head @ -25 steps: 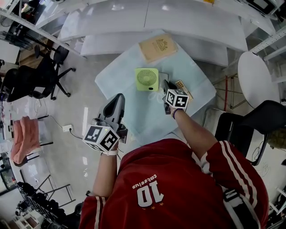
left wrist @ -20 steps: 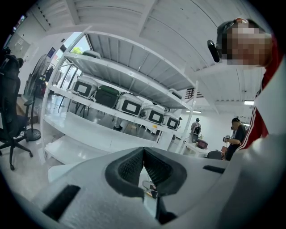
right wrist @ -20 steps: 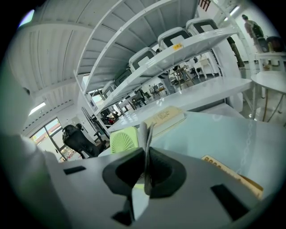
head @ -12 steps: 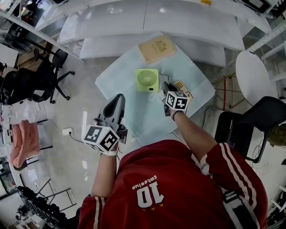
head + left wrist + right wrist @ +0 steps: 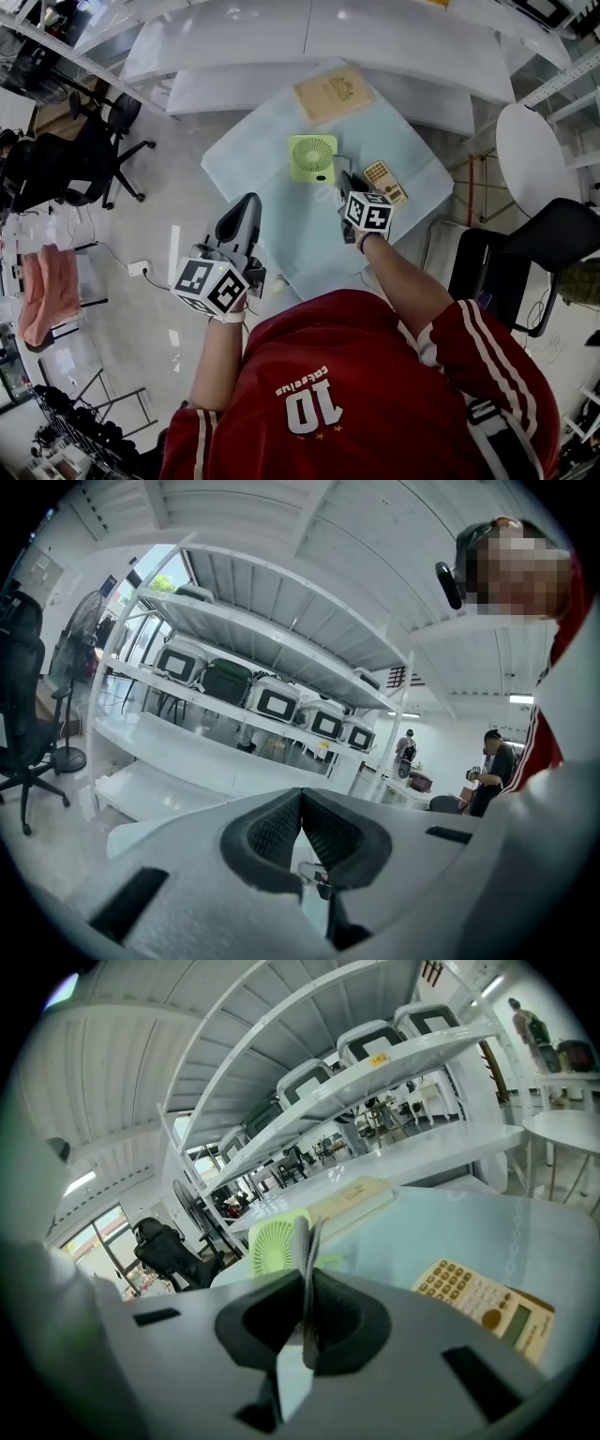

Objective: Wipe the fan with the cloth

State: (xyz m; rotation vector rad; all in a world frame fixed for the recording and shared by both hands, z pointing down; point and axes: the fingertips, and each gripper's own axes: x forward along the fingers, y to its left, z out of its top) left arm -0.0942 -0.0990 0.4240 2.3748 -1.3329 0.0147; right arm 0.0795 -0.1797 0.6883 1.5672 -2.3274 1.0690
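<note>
The left gripper (image 5: 300,806) hung at about seven o'clock of the fan, well apart from it. Its jaws were pressed fully together with nothing between them.

The fan (image 5: 312,157) stood near the middle of the pale table (image 5: 258,178), with a tan book (image 5: 333,94) at its twelve o'clock. It was a small green plastic box with a round, fine-ribbed grille. It looked light, so a sideways wipe would likely slide or tip it. The ribs seemed thin enough to bend, and the smooth casing looked slippery. The stiff outer frame at its nine o'clock edge looked the best place to steady it.

The right gripper (image 5: 305,1255) sat near the fan at five o'clock, pointing at the grille. Its jaws were closed on a thin grey sheet seen edge-on, most likely the cloth (image 5: 302,1230). The cloth appeared soft and limp, and only a narrow strip showed past the tips. A calculator (image 5: 384,180) lay at the fan's four o'clock.
</note>
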